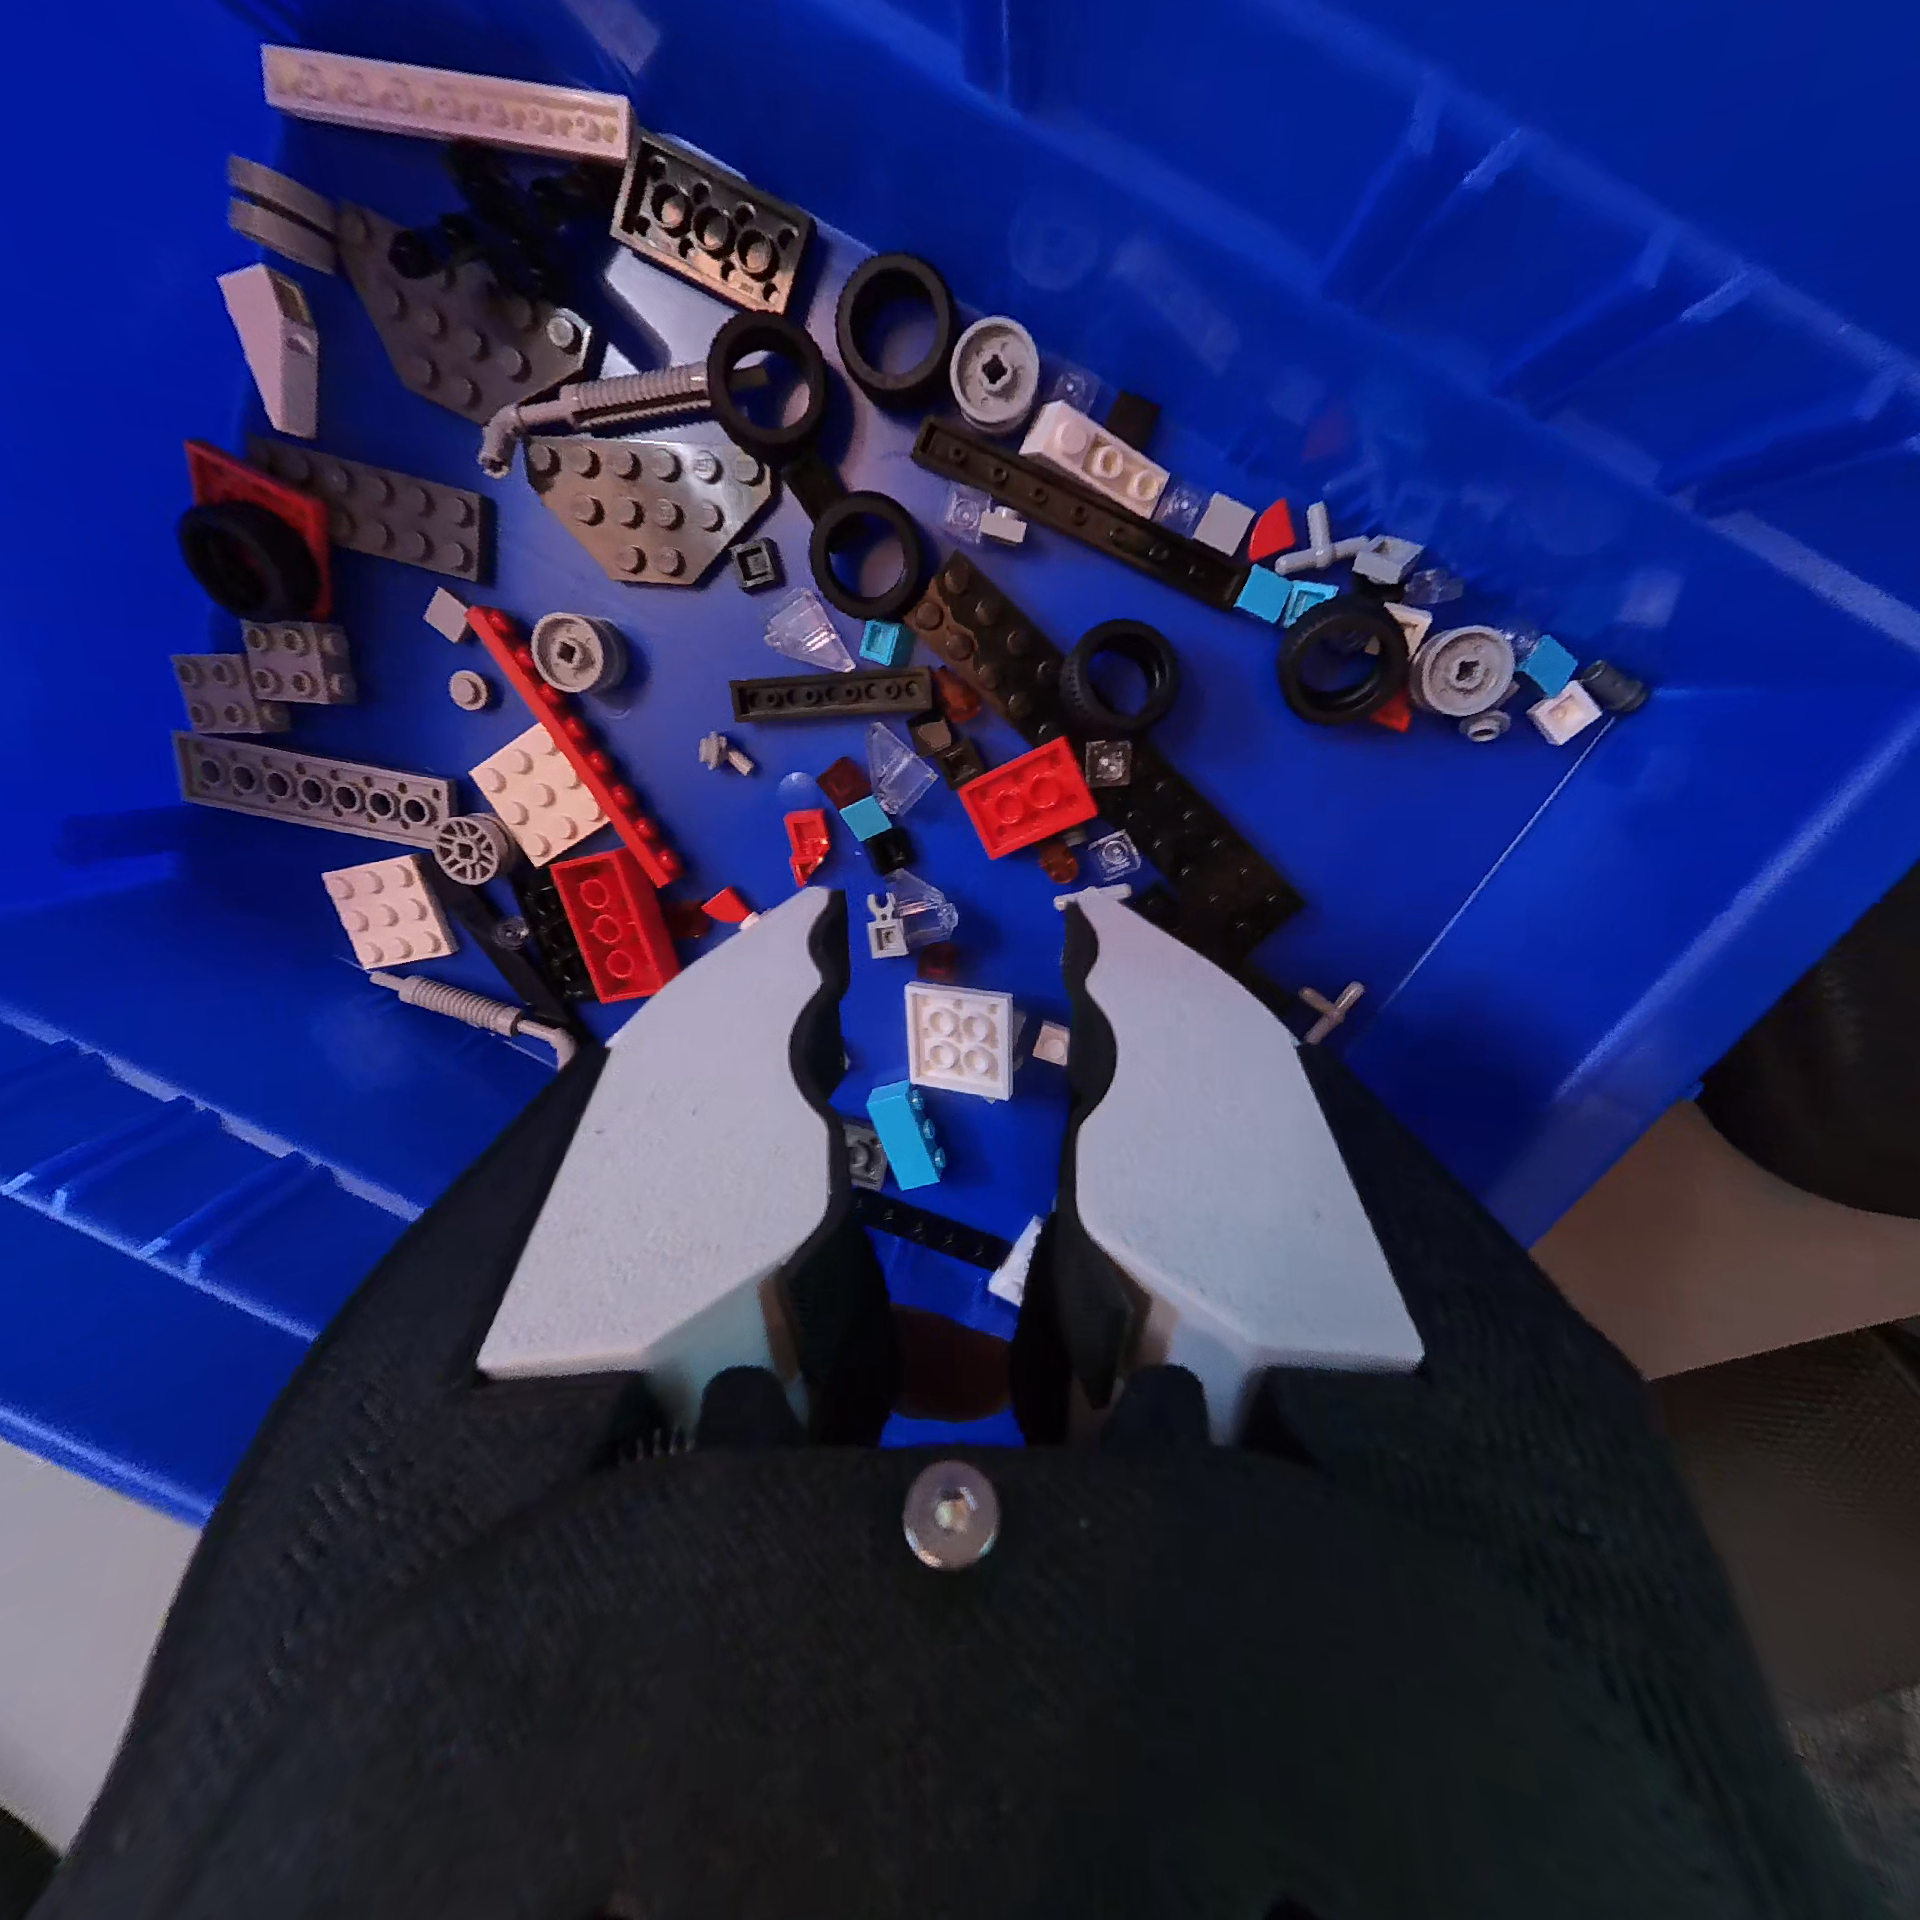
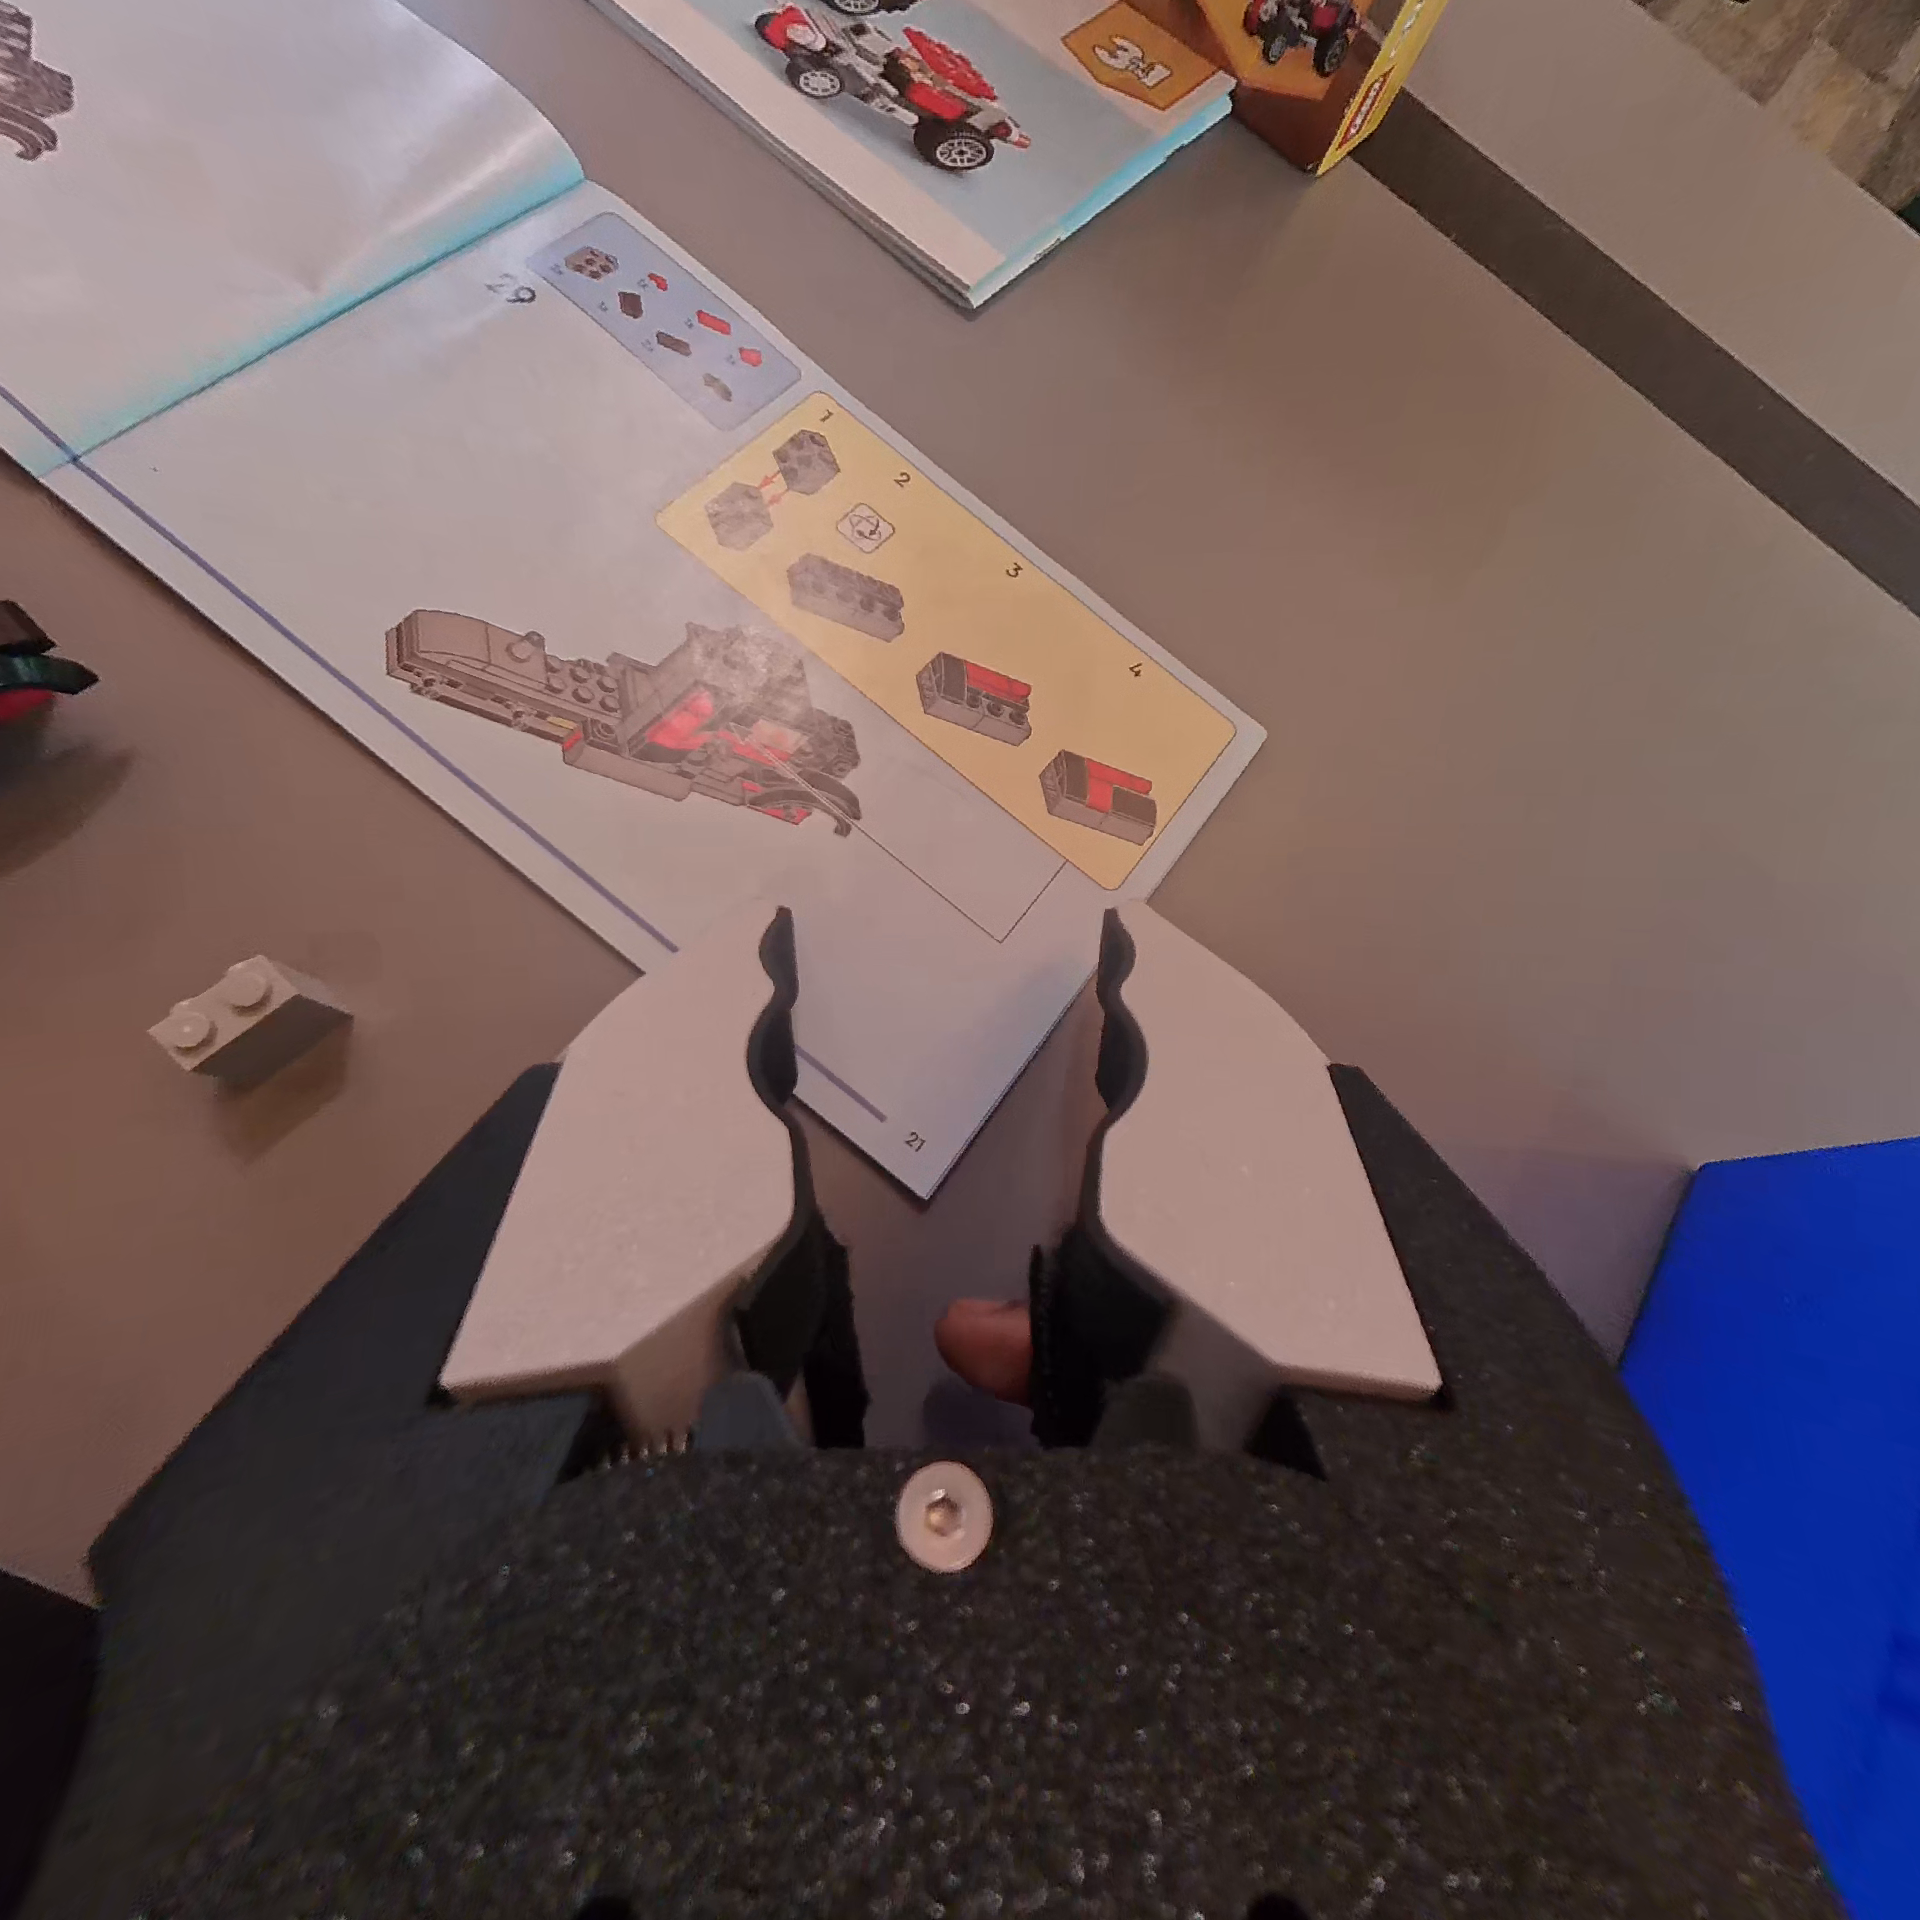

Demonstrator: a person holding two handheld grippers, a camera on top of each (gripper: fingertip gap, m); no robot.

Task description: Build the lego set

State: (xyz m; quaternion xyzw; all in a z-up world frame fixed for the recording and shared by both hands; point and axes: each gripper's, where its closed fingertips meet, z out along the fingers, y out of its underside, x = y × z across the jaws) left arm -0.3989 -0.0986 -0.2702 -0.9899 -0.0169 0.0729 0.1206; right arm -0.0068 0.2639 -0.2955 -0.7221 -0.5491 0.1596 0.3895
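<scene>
My left gripper is open and empty, hovering over a blue bin full of loose lego pieces. Between its fingers lie a white 2x2 plate and a light blue brick. A red 2x2 brick, a red 2x3 brick and black tyres lie farther in. My right gripper is open and empty above the open instruction booklet on the grey table. A small grey 1x2 brick sits on the table to its left.
A second booklet and the set's box lie at the far edge of the table. The blue bin's corner shows at the right. A dark red-and-black part sits at the left edge.
</scene>
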